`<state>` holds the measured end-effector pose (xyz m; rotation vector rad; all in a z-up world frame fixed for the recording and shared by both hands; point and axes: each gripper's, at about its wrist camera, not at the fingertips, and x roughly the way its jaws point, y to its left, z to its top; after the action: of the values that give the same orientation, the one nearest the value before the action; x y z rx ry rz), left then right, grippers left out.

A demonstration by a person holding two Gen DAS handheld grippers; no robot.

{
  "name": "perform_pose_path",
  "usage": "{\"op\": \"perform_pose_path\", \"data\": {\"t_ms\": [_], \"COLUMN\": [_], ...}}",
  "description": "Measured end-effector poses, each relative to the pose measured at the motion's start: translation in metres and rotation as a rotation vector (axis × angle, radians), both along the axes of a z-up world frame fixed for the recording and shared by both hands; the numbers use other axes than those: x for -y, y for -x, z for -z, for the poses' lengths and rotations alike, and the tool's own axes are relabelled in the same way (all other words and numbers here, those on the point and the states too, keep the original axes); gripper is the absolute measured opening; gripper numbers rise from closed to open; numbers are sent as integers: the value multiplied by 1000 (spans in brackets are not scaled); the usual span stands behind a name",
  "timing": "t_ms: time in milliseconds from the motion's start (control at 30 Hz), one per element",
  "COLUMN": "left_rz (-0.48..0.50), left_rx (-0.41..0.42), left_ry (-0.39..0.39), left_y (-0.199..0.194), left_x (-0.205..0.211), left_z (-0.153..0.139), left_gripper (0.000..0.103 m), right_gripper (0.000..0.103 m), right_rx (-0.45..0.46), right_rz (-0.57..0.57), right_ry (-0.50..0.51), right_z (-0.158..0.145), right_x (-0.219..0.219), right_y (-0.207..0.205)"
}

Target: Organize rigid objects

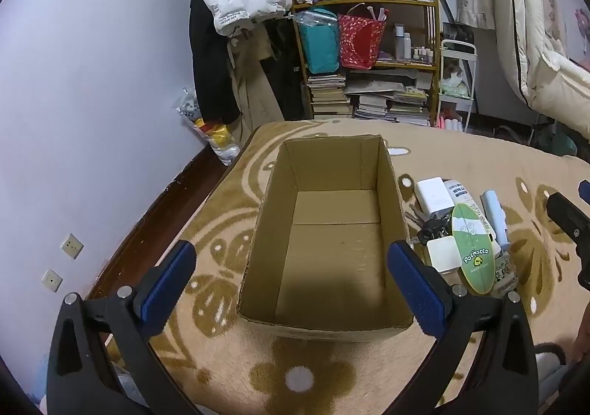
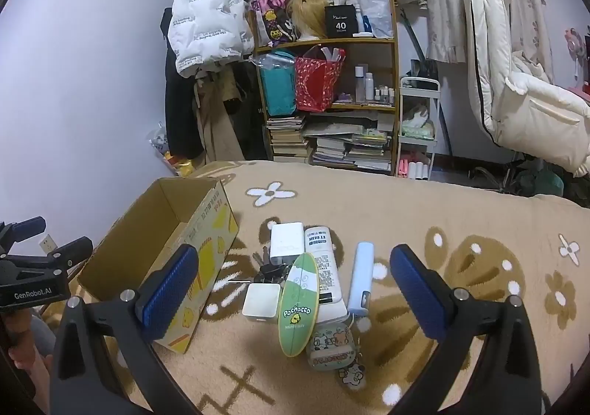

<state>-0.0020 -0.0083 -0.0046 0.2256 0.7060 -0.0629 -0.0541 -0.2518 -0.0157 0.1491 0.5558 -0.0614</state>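
Two claws stand with fingers spread wide, gripping nothing. Left claw (image 1: 291, 282) hovers over the empty cardboard box (image 1: 332, 249). Right claw (image 2: 295, 289) faces the cluster directly ahead: green oval case (image 2: 298, 304), white charger (image 2: 261, 302), blue tube (image 2: 361, 278). Step in hand: first pick. Next move likely: lower right claw, close on one item, carry left to box.

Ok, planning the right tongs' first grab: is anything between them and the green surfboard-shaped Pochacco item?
Nothing visible: the open right tongs hang above the green surfboard-shaped Pochacco item, which lies on top of the pile.
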Motion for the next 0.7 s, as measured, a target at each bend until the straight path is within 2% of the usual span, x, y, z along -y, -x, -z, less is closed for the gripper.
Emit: {"op": "perform_pose_path", "data": {"t_ms": [700], "left_rz": [13], "left_rx": [-8], "left_ry": [-10], "left_y": [0], "left_x": [3], "left_z": [2], "left_gripper": [102], "right_gripper": [103], "right_rx": [-9], "right_rz": [-4], "right_ry": [2], "right_z": [-5], "right_x": [0], "right_y": [-1]}}
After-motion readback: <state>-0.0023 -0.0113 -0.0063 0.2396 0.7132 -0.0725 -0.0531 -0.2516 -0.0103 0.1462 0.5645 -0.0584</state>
